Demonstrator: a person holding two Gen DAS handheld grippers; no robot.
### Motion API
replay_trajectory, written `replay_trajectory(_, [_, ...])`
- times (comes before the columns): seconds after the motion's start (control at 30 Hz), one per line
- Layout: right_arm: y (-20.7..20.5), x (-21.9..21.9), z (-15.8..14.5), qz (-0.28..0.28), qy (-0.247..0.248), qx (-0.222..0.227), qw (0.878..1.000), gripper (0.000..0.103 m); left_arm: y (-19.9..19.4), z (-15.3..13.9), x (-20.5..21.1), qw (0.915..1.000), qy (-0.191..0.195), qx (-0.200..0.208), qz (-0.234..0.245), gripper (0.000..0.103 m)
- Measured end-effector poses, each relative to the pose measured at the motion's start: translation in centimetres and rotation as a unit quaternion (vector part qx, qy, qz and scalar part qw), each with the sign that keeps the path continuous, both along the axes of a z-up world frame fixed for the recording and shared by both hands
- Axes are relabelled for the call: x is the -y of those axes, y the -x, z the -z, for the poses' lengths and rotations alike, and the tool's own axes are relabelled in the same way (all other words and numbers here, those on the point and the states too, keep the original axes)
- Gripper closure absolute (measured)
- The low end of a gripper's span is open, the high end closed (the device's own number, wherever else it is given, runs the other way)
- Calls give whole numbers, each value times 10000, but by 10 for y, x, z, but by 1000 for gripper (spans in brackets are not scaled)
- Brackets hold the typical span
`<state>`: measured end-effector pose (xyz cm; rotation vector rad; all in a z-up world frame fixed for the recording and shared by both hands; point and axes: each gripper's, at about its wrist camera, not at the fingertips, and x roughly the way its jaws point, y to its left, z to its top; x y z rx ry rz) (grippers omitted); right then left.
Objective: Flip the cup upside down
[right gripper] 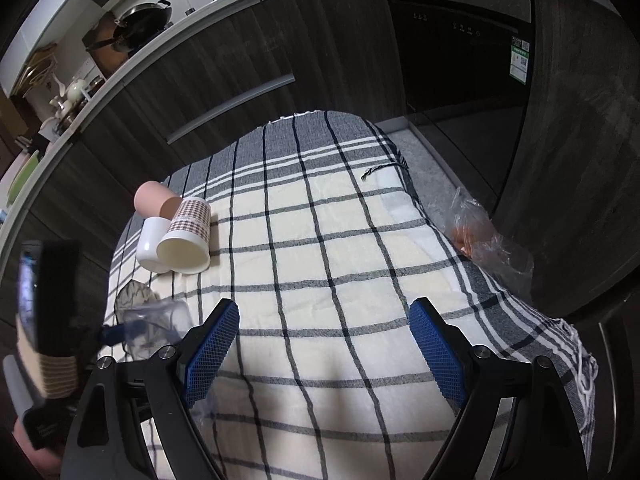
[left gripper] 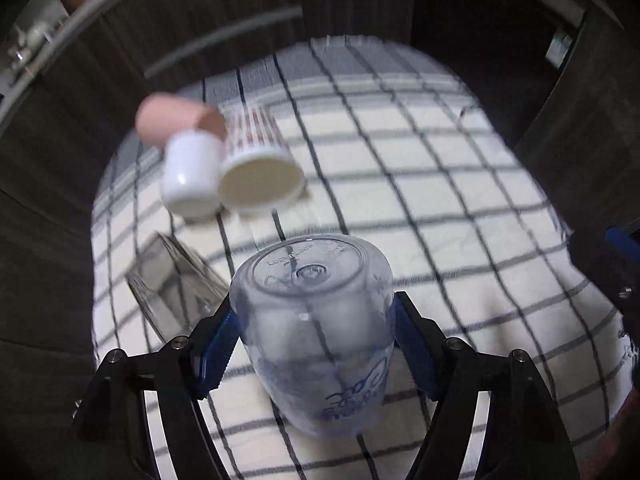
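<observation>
A clear plastic cup with blue print (left gripper: 316, 332) sits between the blue pads of my left gripper (left gripper: 314, 340), base pointing away from the camera, over the checked cloth (left gripper: 440, 184). The jaws press both its sides. The left wrist view is motion-blurred. In the right wrist view the same cup (right gripper: 154, 316) shows at the far left, held by the other tool. My right gripper (right gripper: 324, 344) is open and empty above the cloth (right gripper: 320, 240).
A pink cup (right gripper: 154, 200), a white cup (right gripper: 150, 246) and a checked paper cup (right gripper: 186, 240) lie on their sides at the cloth's left. A square glass (left gripper: 172, 284) lies near the left gripper. A crumpled plastic bag (right gripper: 486, 236) sits at the right edge. Dark cabinets stand behind.
</observation>
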<state>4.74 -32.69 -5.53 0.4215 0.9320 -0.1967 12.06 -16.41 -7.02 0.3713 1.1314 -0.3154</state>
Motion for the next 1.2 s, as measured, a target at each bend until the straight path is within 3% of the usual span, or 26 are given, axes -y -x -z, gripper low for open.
replay_trajectory(0.1, [4, -1, -5, 20, 94, 67, 9999, 16, 6, -16, -4, 9974, 371, 620, -31, 30])
replay_trajectory(0.23, [9, -2, -9, 52, 208, 140, 9997, 16, 9, -23, -7, 9872, 665, 1447, -5, 30])
replay_trajectory(0.43, [12, -5, -6, 43, 361, 96, 9993, 16, 4, -10, -5, 9803, 912, 1751, -27, 30])
replay_trajectory(0.63, [13, -4, -3, 43, 384, 24, 9993, 16, 6, 7, -3, 9828, 930, 1594, 16, 30])
replay_trajectory(1.03, [11, -4, 0, 38, 417, -42, 9991, 16, 19, 10, -4, 9823, 837, 1675, 86, 30])
replay_trajectory(1.2, [11, -6, -1, 22, 444, -46, 9990, 16, 18, 10, -4, 9832, 869, 1603, 57, 21])
